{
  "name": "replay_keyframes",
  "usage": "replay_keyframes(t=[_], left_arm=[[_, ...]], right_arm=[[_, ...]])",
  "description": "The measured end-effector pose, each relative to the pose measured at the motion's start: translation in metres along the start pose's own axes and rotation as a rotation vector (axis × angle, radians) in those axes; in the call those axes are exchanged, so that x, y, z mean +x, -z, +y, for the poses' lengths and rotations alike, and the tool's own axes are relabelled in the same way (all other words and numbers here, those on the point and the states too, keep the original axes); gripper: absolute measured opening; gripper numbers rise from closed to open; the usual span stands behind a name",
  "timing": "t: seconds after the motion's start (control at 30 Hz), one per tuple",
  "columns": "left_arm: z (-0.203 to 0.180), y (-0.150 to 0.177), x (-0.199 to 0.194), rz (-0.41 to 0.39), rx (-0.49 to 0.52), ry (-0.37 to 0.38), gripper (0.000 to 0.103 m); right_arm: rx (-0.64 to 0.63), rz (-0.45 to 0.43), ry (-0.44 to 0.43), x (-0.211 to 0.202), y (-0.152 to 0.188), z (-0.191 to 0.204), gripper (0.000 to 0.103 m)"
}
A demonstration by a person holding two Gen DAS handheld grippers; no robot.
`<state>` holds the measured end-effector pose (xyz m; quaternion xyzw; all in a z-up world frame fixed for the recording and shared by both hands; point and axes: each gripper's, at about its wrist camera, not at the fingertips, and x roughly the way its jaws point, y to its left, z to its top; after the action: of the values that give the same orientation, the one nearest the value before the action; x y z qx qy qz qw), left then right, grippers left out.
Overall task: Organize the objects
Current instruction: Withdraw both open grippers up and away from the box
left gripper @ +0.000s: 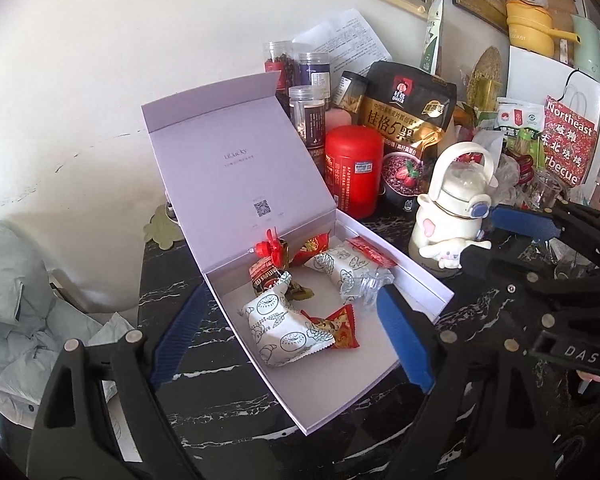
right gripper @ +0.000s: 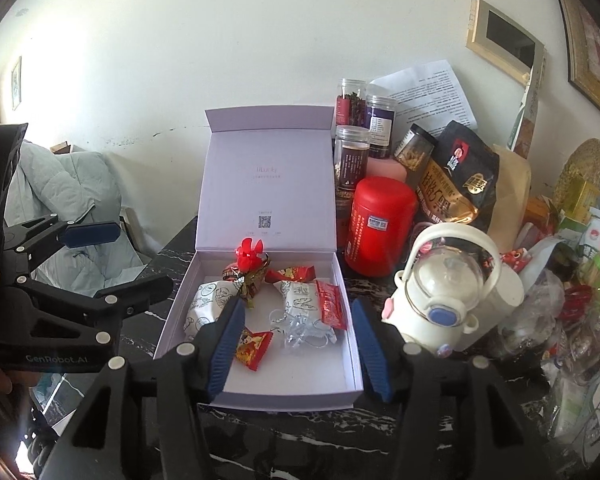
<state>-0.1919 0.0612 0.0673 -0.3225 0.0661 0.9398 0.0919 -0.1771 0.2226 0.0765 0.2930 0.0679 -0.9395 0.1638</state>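
Observation:
A pale lilac box [left gripper: 332, 384] [right gripper: 292, 384] lies on the dark marble table with its lid standing up. Inside are white printed snack packets [left gripper: 284, 328] [right gripper: 204, 304], red packets [left gripper: 340, 326] [right gripper: 252, 344], a clear wrapper [left gripper: 364, 284] [right gripper: 300, 324] and a red pinwheel candy [left gripper: 268, 248] [right gripper: 250, 256]. My left gripper [left gripper: 292, 332] hangs above the box, open, with nothing between its blue pads. My right gripper [right gripper: 300, 344] is also open and empty over the box's near end.
Right of the box stand a red canister [left gripper: 354, 168] [right gripper: 380, 228], a white cartoon bottle [left gripper: 456, 208] [right gripper: 448, 292], a black oat bag [left gripper: 412, 120] and several jars [right gripper: 352, 160]. Bags and clutter crowd the far right. A grey-green jacket [left gripper: 12, 280] lies off the table's left edge.

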Motion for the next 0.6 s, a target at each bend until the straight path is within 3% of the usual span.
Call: replay_keyframes(t=[0.33,0.6], left_arm=[[0.0,0.011,-0.034,-0.023,-0.023,-0.056,0.099],[-0.008,0.025,-0.057,-0.034,-0.004,-0.04,0.099]], right_arm=[[-0.004,-0.002,0.062,-0.034,0.009,0.01,0.091],[0.02,-0.012,0.106,-0.06,0.022,0.015,0.097]])
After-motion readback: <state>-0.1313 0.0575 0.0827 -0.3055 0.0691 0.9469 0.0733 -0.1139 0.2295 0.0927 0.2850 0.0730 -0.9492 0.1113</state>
